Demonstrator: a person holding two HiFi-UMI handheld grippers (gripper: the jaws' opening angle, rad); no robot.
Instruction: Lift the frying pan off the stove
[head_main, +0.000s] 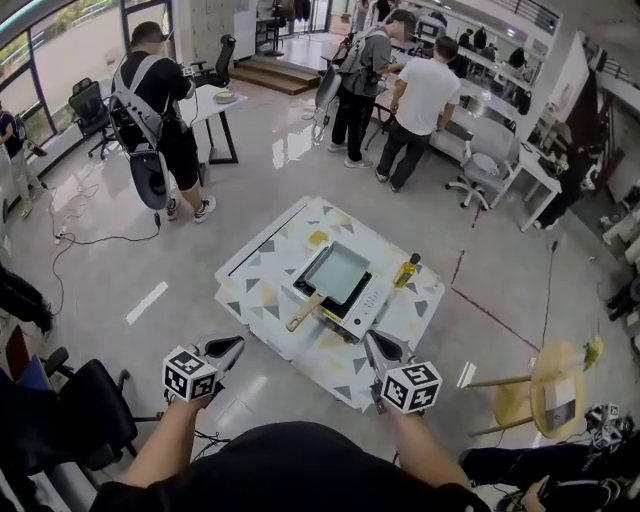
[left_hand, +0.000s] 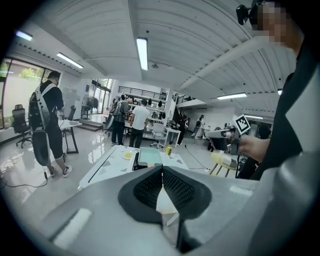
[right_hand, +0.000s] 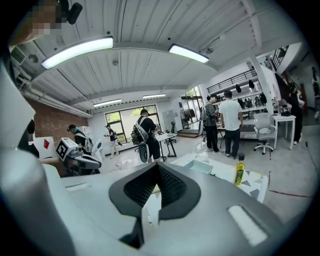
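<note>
While the left claw (head_main: 232, 346) hangs closed and empty at lower left, the frying pan (head_main: 336, 274) sits mid-frame on the stove (head_main: 368, 298), desk (head_main: 262, 262) beneath; right claw (head_main: 378, 346), lower right, likewise closed. Risk: unparted jaws nudge the handle (head_main: 305, 313), pan skids.

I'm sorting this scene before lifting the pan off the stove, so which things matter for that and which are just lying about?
For the job:
pan, on the stove
left gripper and right gripper, both shut and empty

Lying about:
bottle, on the table beside the stove
stool
office chair
</note>
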